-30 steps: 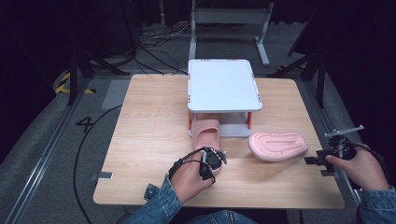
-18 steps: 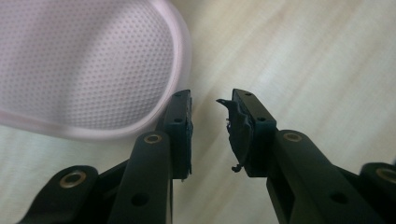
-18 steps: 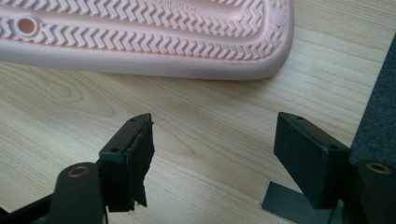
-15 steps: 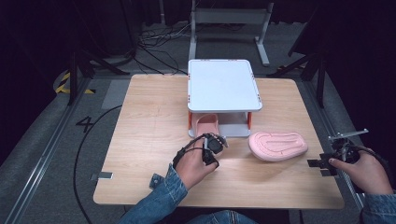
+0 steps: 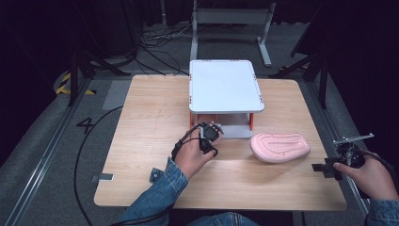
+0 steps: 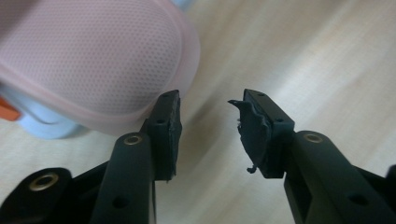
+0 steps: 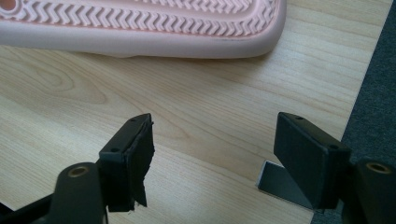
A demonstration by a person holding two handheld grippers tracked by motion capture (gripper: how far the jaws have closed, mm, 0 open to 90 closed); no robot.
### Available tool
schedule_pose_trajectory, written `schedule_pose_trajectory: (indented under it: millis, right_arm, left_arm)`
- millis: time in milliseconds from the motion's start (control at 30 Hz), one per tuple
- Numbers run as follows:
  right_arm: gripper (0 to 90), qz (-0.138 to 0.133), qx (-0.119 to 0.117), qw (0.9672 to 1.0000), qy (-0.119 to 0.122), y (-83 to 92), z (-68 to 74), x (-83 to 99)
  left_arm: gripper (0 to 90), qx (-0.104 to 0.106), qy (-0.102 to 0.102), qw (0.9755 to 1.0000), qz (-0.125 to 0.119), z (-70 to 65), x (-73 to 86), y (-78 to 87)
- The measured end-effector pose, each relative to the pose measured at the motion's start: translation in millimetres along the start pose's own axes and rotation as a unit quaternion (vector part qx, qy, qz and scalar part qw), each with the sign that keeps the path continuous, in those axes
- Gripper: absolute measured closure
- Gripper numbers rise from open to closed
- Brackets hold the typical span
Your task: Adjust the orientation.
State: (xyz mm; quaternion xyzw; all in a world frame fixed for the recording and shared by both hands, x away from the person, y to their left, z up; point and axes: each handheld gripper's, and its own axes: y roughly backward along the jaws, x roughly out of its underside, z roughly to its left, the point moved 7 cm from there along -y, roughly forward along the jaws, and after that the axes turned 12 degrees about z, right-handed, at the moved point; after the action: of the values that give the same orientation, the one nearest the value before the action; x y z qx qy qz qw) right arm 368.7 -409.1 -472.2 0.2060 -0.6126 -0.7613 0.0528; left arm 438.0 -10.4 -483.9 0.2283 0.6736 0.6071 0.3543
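A pink shoe lies sole-up on the right of the wooden table; its ribbed sole fills the top of the right gripper view. A second pink shoe with a mesh upper rests at the pale lower tier of the white shelf. My left gripper is at the shelf's front; in its own view the left gripper is open, its left jaw just beside that shoe's edge. My right gripper hovers at the table's right edge, where the right gripper is open and holds nothing.
The shelf has orange legs and stands mid-table toward the back. A metal bracket sits at the table's right edge, with dark floor beyond. Cables and stand legs lie on the floor behind the table.
My left hand has moved forward to the shelf's lower tier, and the pink shoe there has gone farther under the shelf. The right hand drifted slightly right and nearer.
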Motion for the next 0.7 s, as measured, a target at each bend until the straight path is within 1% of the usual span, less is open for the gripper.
schedule_pose_trajectory:
  millis: [100,133,233,333,367,400,433,467,567,700]
  right_arm:
    - [29.2,0.002,0.001,1.0000,-0.003,-0.7,-1.8,2.1]
    - [29.2,0.002,0.001,1.0000,-0.003,-0.7,-1.8,2.1]
    - [29.2,0.001,0.001,1.0000,-0.005,-0.1,-2.6,3.1]
    - [29.2,0.001,0.000,1.0000,-0.005,0.1,-2.3,3.4]
    - [29.2,0.002,0.000,1.0000,-0.004,0.2,-2.1,3.5]
    - [29.2,0.001,0.000,1.0000,-0.004,0.2,-2.1,3.5]
    - [29.2,0.001,0.000,1.0000,-0.003,0.2,-2.1,3.4]
    - [29.2,0.001,0.000,1.0000,-0.003,0.2,-2.1,3.4]
    - [29.2,0.001,0.000,1.0000,-0.003,0.1,-1.7,3.0]
    - [29.2,0.001,0.000,1.0000,-0.002,0.0,-1.2,2.9]
  left_arm:
    - [55.6,-0.017,0.000,0.9998,-0.008,9.0,-3.6,-1.0]
    - [54.7,-0.017,0.000,0.9998,-0.008,9.0,-3.6,-1.0]
    - [53.2,-0.033,0.000,0.9994,-0.013,15.1,-4.9,-2.0]
    - [47.8,-0.055,-0.002,0.9978,-0.038,22.5,-8.4,-2.7]
    - [46.5,-0.062,0.000,0.9969,-0.049,26.9,-9.6,-3.8]
    - [45.0,-0.060,0.004,0.9969,-0.051,28.1,-9.7,-4.5]
    - [46.5,-0.064,0.001,0.9967,-0.049,30.7,-9.4,-3.8]
    - [47.1,-0.058,0.004,0.9970,-0.051,29.8,-9.5,-4.7]
    - [46.8,-0.061,0.005,0.9969,-0.049,29.8,-9.9,-4.6]
    - [44.3,-0.053,0.006,0.9973,-0.050,28.7,-9.8,-4.2]
